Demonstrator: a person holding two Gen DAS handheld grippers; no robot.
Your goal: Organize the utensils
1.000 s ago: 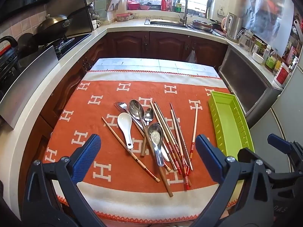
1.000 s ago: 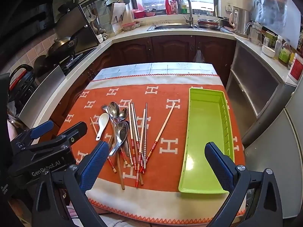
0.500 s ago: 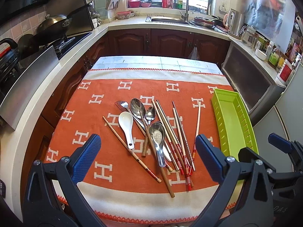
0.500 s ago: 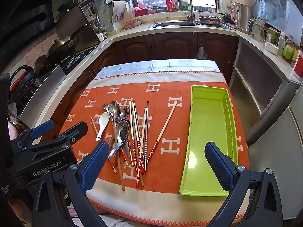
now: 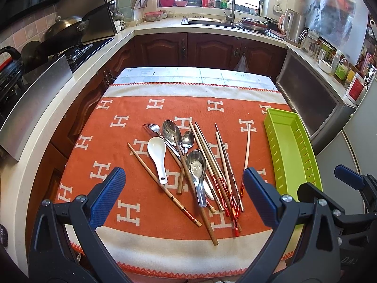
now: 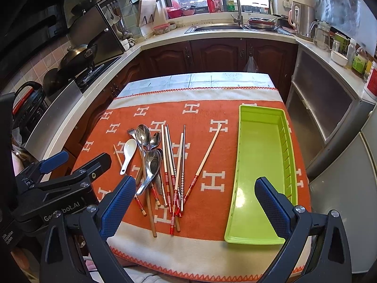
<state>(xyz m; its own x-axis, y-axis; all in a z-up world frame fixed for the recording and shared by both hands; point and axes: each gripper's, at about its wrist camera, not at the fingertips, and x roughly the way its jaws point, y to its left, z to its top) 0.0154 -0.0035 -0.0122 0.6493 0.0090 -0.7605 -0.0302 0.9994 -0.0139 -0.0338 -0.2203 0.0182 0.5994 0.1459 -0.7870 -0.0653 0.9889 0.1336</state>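
On the worktop, over an orange cloth (image 5: 132, 165) woven with white H marks, I have the whole heap of utensils waiting: nothing has gone into the green tray (image 6: 261, 155) yet, so I judge this to be the very start of the sorting. My left tongs (image 5: 183, 195) hang spread wide above the near edge of the pile, holding nothing; my right tongs (image 6: 195, 202) are likewise spread and empty, hovering between the pile and the tray.

The pile is a crossed tangle. A white ceramic spoon (image 5: 157, 155) lies at its left side, glossy and short-handled, beside a fork (image 5: 153, 127) and several polished steel spoons (image 5: 196, 167) that overlap one another. Thin wooden chopsticks (image 5: 223, 165) with red banded ends fan out to the right, some under the spoons. One lone chopstick (image 6: 207, 155) lies apart, angled toward the tray.

The tray is smooth plastic, long and shallow, slotted along its right wall. My next move, I think, calls for picking a piece that lies free, such as the lone chopstick, since slim round sticks on soft cloth may roll from the pinch.
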